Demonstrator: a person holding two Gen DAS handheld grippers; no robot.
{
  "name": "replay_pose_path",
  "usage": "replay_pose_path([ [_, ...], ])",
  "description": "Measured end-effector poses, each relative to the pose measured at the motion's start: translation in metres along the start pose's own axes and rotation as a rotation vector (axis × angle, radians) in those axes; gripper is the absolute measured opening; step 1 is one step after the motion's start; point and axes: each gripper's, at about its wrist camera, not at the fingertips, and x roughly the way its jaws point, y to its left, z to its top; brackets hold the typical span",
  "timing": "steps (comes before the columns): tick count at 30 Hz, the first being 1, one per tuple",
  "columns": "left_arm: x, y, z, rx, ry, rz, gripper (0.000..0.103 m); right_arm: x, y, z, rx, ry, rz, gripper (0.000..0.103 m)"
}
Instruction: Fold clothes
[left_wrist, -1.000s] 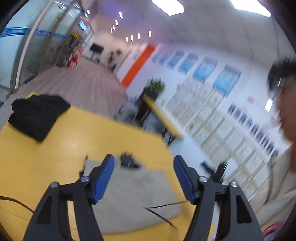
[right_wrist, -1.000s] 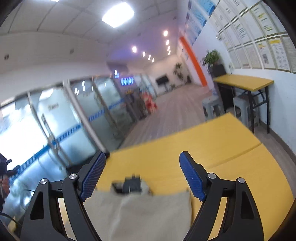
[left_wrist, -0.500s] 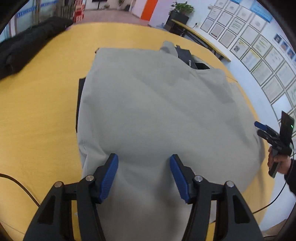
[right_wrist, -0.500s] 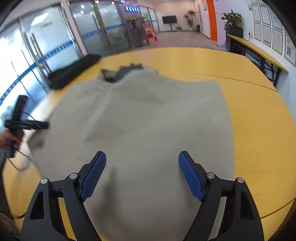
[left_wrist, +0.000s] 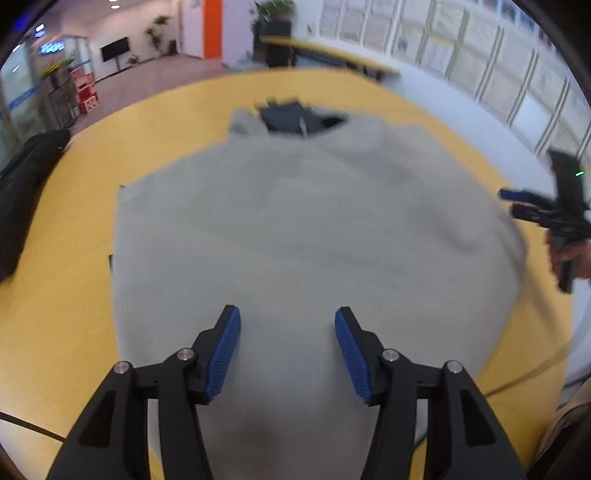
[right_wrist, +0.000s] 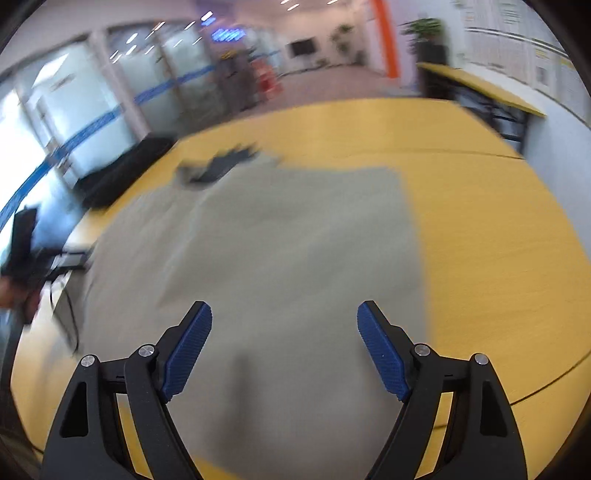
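Observation:
A grey garment lies spread flat on the yellow table, its dark-lined collar at the far end. It also shows in the right wrist view. My left gripper is open and empty, hovering over the garment's near hem. My right gripper is open and empty, above the near hem on the garment's right side. The right gripper also shows at the right edge of the left wrist view, held in a hand. The left gripper shows blurred at the left edge of the right wrist view.
A black garment lies bunched at the table's far left, also in the right wrist view. A black cable crosses the near left corner. A second yellow table stands by the wall beyond.
Both grippers have tilted down from the room onto the garment over the last second, then lifted back slightly. The views are motion-blurred now. Both jaws stay open.

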Motion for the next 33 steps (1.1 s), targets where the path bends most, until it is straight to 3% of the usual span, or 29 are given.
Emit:
replay_pose_path([
  [3, 0.015, 0.010, -0.009, -0.006, 0.016, -0.015, 0.054, 0.025, 0.019, -0.025, -0.011, 0.072, -0.019, 0.082],
  [6, 0.009, 0.010, -0.019, 0.030, 0.008, 0.017, 0.049, -0.005, 0.007, -0.048, 0.163, 0.028, 0.001, 0.074],
  [9, -0.008, -0.003, -0.022, 0.137, 0.039, 0.060, 0.049, -0.035, -0.005, -0.071, 0.338, -0.016, 0.020, 0.082],
  [13, -0.042, -0.024, -0.007, 0.273, -0.056, -0.013, 0.050, -0.075, -0.020, -0.101, 0.570, -0.076, 0.046, 0.086],
  [17, -0.027, -0.050, 0.029, 0.446, -0.097, -0.065, 0.051, -0.083, -0.027, -0.139, 0.787, -0.076, 0.042, 0.086],
  [20, 0.011, -0.062, 0.048, 0.534, -0.059, -0.088, 0.050, -0.066, -0.031, -0.144, 0.874, -0.138, 0.043, 0.091],
  [22, 0.035, -0.068, 0.056, 0.595, -0.038, -0.099, 0.052, -0.050, -0.031, -0.129, 0.880, -0.182, 0.067, 0.090],
  [26, 0.050, -0.067, 0.066, 0.604, -0.105, -0.117, 0.056, -0.026, -0.042, -0.105, 0.915, -0.259, 0.059, 0.090],
  [28, 0.052, -0.063, 0.066, 0.587, -0.132, -0.112, 0.057, -0.018, -0.052, -0.100, 0.941, -0.269, 0.055, 0.061],
  [29, 0.052, -0.061, 0.065, 0.572, -0.143, -0.109, 0.057, -0.013, -0.057, -0.097, 0.955, -0.273, 0.054, 0.033],
  [30, 0.052, -0.061, 0.063, 0.553, -0.153, -0.105, 0.057, -0.009, -0.062, -0.094, 0.968, -0.278, 0.052, 0.022],
  [33, 0.052, -0.066, 0.058, 0.501, -0.178, -0.080, 0.057, -0.039, -0.054, -0.059, 0.821, -0.341, 0.064, 0.011],
])
